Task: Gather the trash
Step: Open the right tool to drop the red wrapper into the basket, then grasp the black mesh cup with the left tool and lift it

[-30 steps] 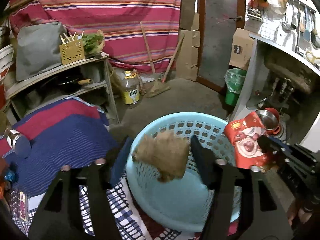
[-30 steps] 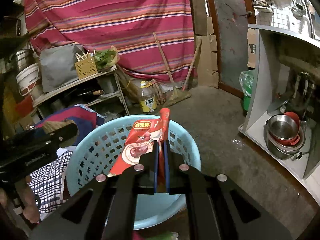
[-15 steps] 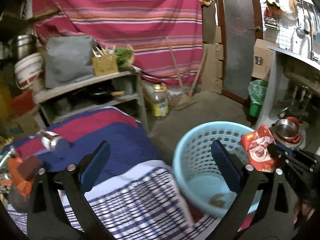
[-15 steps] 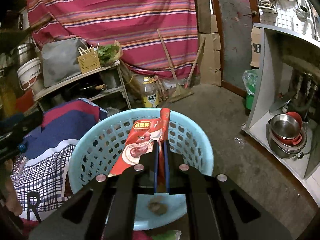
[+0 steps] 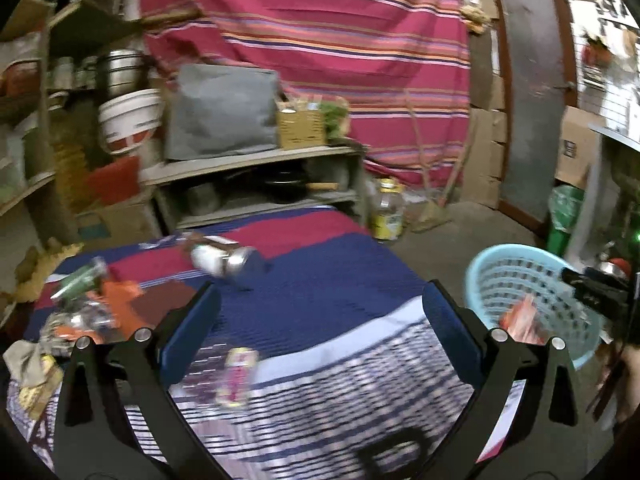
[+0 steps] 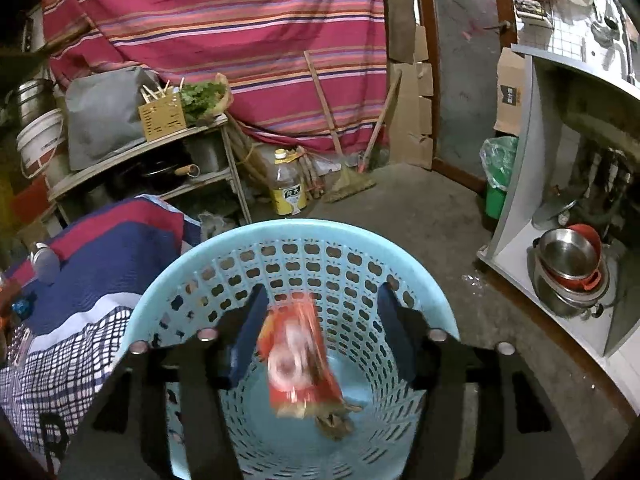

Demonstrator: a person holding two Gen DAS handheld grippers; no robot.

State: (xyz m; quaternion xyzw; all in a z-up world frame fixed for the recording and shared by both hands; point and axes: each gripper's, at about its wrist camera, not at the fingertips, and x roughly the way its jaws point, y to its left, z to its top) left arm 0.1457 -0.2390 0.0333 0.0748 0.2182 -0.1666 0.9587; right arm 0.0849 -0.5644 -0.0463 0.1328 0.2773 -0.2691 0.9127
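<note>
The light-blue basket (image 6: 296, 228) stands on the floor beside the bed. My right gripper (image 6: 320, 332) hangs over it with its jaws opening. A red snack packet (image 6: 296, 360) drops, blurred, between them and touches neither pad. A brown crumpled scrap (image 6: 336, 424) lies on the basket bottom. My left gripper (image 5: 320, 320) is open wide and empty over the bed's blue and plaid covers (image 5: 328, 304). On the bed lie a silver can (image 5: 224, 260), a small pink wrapper (image 5: 238, 372) and a heap of litter (image 5: 80, 312). The left wrist view also has the basket (image 5: 532, 292) at its right.
A wooden shelf (image 6: 140, 152) with a grey bag and pans stands behind the bed. A yellow oil bottle (image 6: 286, 184) and a broom (image 6: 348, 184) lean by the striped curtain. A green bin (image 6: 498, 176) and a cabinet with metal bowls (image 6: 568, 252) stand at the right.
My left gripper let the brown scrap fall into the basket and swung left over the bed. My right gripper, shut on the red packet before, has opened and the packet is falling.
</note>
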